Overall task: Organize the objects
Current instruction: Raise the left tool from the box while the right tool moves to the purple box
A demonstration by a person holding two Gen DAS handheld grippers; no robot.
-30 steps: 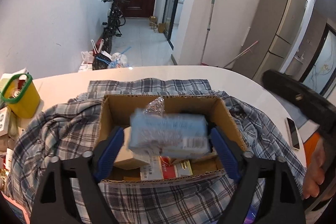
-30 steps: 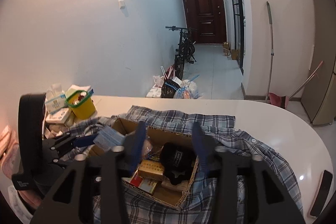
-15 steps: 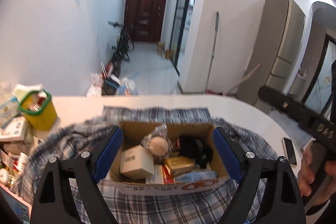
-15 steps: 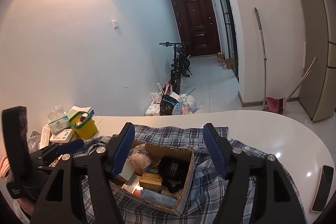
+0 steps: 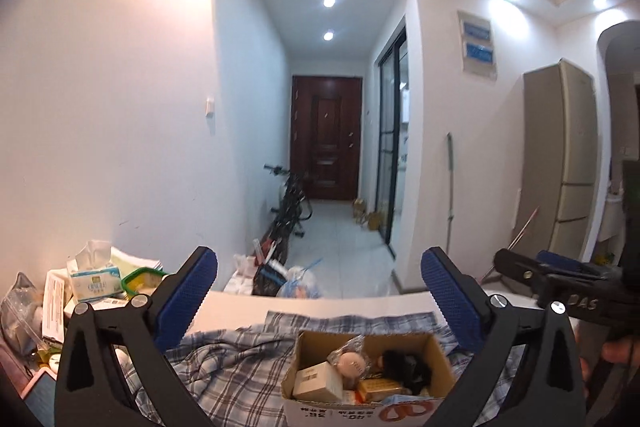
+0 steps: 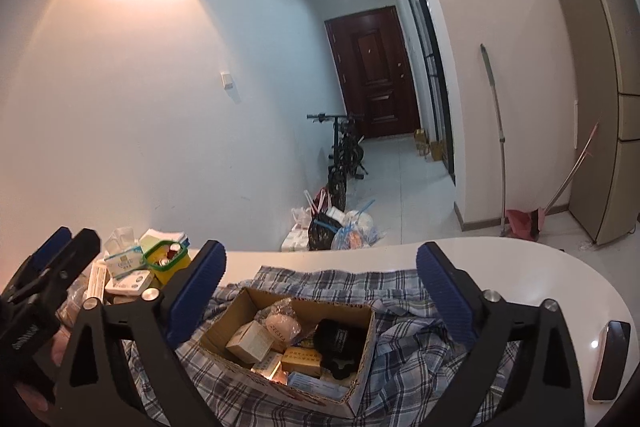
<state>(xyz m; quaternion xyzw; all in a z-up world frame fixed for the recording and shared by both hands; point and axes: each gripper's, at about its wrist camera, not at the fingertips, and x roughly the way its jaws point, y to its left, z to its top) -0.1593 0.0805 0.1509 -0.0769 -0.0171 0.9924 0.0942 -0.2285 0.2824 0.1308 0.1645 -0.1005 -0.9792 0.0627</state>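
- Open brown cardboard box (image 6: 362, 343), flaps up, red print on its near outer wall; sits on a crumpled blue-and-white plaid shirt (image 6: 404, 347) spread over the white table (image 6: 532, 267), toward the left half and short of the far edge.
- Long axis runs roughly along the table's length, slightly skewed in the right wrist view; open top faces up.
- Packed with a beige carton (image 6: 249, 341), a bagged pale round item (image 6: 282, 323), a black cap-like thing (image 6: 338, 341), a gold box (image 6: 301, 359) and a pale blue pack (image 6: 316, 383).
- Left gripper (image 5: 318, 293): jaws just opening, now spread wide, nothing between.
- Right gripper (image 6: 320, 287): likewise just opening, released, empty, above the box.
- Dark phone (image 6: 610, 363) near the right edge; tissue pack (image 6: 122, 259) and yellow tub (image 6: 170, 263) clustered at the far-left corner.
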